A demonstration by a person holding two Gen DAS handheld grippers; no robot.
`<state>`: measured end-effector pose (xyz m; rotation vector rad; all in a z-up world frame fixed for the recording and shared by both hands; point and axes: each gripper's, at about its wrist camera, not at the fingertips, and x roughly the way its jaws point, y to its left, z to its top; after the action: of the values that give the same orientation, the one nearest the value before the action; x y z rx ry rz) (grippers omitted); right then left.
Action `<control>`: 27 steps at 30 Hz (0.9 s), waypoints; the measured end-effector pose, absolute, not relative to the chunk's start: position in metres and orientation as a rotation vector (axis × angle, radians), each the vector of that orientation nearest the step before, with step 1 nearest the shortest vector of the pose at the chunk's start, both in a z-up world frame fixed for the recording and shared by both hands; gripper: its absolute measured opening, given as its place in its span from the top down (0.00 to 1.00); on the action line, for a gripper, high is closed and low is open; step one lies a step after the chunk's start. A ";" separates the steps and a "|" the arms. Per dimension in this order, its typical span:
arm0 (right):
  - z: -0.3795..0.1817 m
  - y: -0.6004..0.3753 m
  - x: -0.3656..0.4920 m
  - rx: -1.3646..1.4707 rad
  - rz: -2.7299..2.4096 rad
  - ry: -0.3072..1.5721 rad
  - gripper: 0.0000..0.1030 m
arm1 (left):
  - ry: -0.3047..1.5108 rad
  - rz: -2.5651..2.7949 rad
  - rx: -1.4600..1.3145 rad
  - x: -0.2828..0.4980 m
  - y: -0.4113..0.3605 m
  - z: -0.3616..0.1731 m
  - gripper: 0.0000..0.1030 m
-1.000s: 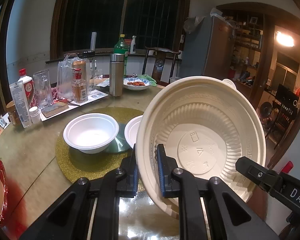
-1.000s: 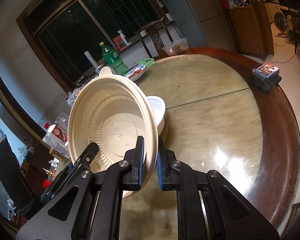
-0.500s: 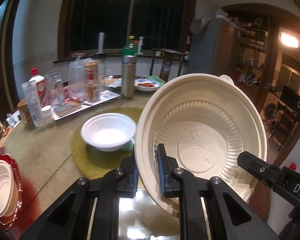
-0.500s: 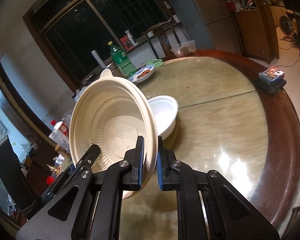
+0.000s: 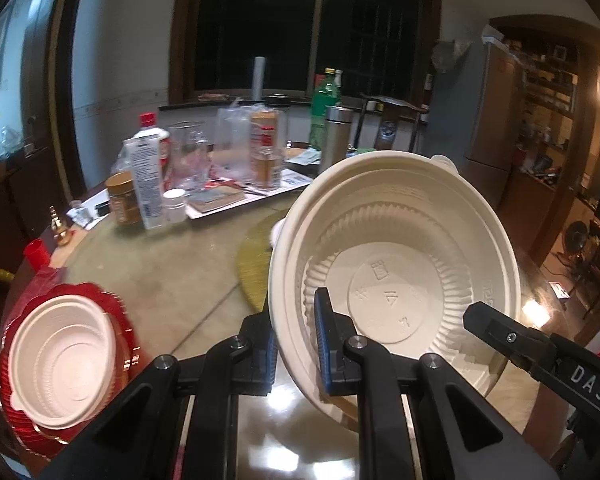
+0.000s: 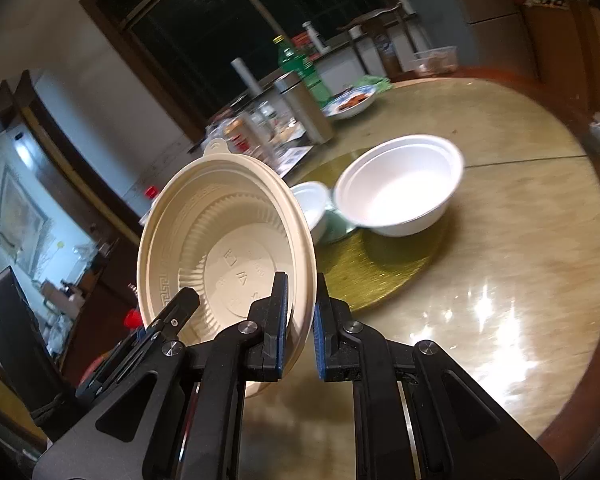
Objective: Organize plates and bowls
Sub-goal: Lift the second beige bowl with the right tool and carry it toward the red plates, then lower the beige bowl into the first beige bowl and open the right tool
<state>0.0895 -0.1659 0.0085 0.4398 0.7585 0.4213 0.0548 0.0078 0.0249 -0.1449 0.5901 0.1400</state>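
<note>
A large cream plastic bowl (image 5: 396, 264) hangs tilted above the round table, held from both sides. My left gripper (image 5: 296, 340) is shut on its left rim. My right gripper (image 6: 300, 320) is shut on the opposite rim of the same cream bowl (image 6: 220, 240). At the left edge of the left wrist view a white bowl (image 5: 64, 360) rests on a stack of red plates (image 5: 124, 344). In the right wrist view a big white bowl (image 6: 400, 184) and a smaller white bowl (image 6: 310, 204) stand on a gold mat (image 6: 380, 264).
Bottles, a glass jug, a carton (image 5: 146, 184), jars and a steel flask (image 5: 334, 140) crowd the far side of the table. A dish of food (image 6: 350, 104) lies further back. A red cup (image 5: 36, 254) stands at the left rim. The glossy tabletop (image 6: 520, 280) stretches right.
Both grippers have carried the cream bowl leftwards across the table. The red plate stack with its white bowl has come into the left wrist view; the white bowls on the mat have slid right.
</note>
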 end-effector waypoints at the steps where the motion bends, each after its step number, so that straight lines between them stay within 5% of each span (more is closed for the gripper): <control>1: 0.007 -0.161 0.089 0.440 0.432 0.763 0.89 | 0.588 0.145 -0.146 0.053 0.010 0.026 0.85; 27: -0.004 0.024 0.071 0.288 0.808 0.887 0.89 | 0.573 0.453 -0.254 -0.033 0.164 0.019 0.85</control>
<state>0.0709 0.0235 -0.0039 0.2875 0.8871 0.8080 -0.0331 0.1640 0.0195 -0.2541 0.5730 0.4534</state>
